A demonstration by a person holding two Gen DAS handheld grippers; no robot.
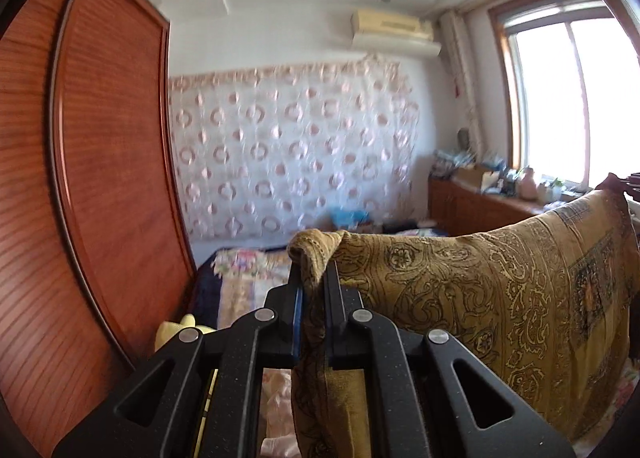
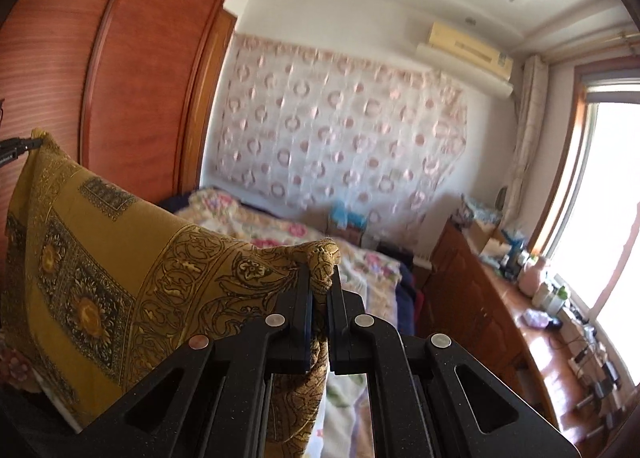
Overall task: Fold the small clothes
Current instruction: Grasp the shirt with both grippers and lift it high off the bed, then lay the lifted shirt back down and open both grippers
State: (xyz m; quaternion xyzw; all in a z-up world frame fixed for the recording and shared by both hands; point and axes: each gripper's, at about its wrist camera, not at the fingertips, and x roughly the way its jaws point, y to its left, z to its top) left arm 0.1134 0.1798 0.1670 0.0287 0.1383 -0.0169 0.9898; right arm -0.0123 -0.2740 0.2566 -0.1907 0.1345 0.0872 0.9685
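Left wrist view: the left gripper (image 1: 314, 278) sits low in the centre of the frame, jaws clamped on one bunched corner of the mustard paisley cloth (image 1: 500, 298). The cloth stretches off to the right edge, held up in the air, where the right gripper (image 1: 632, 182) is just visible pinching the far corner. Behind it – a wooden wardrobe (image 1: 100, 178) on the left and a bed (image 1: 248, 278) below.

Right wrist view: the right gripper (image 2: 322, 278), centre-bottom, has its jaws closed on its own corner of the mustard paisley cloth (image 2: 100, 258), which fills the lower left and hangs above the bed (image 2: 360, 258) – the left gripper (image 2: 20, 146) grips its corner at the left edge.
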